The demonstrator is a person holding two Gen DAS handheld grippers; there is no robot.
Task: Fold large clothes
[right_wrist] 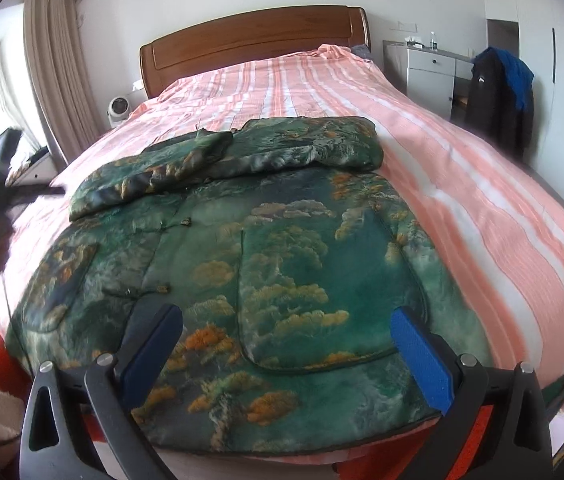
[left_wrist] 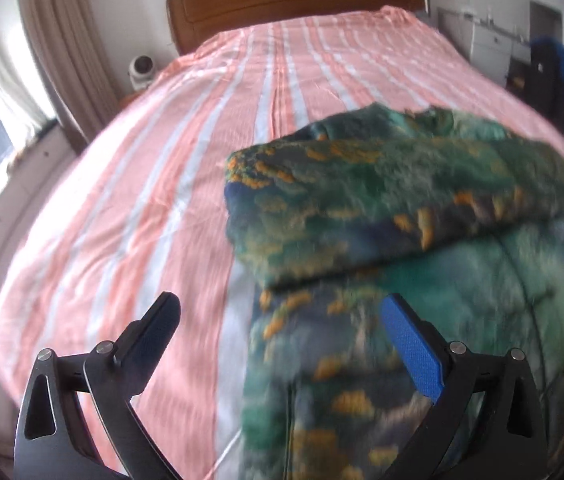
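Note:
A large green padded jacket [right_wrist: 282, 264] with orange and yellow cloud print lies flat on the bed, near its foot. Both sleeves are folded across its upper part [right_wrist: 170, 168]. In the left wrist view the jacket [left_wrist: 421, 208] fills the right half, blurred, with a folded sleeve on top. My left gripper [left_wrist: 282, 312] is open and empty, above the jacket's left edge. It also shows as a blurred dark shape at the left of the right wrist view [right_wrist: 2, 184]. My right gripper [right_wrist: 285, 324] is open and empty, above the jacket's near hem.
The bed has a pink and white striped cover [right_wrist: 461, 168] and a wooden headboard [right_wrist: 250, 44]. A white fan [right_wrist: 118, 110] stands left of it. A white cabinet [right_wrist: 429, 76] and a chair with dark clothes [right_wrist: 497, 92] stand at the right. Curtains [right_wrist: 58, 68] hang at the left.

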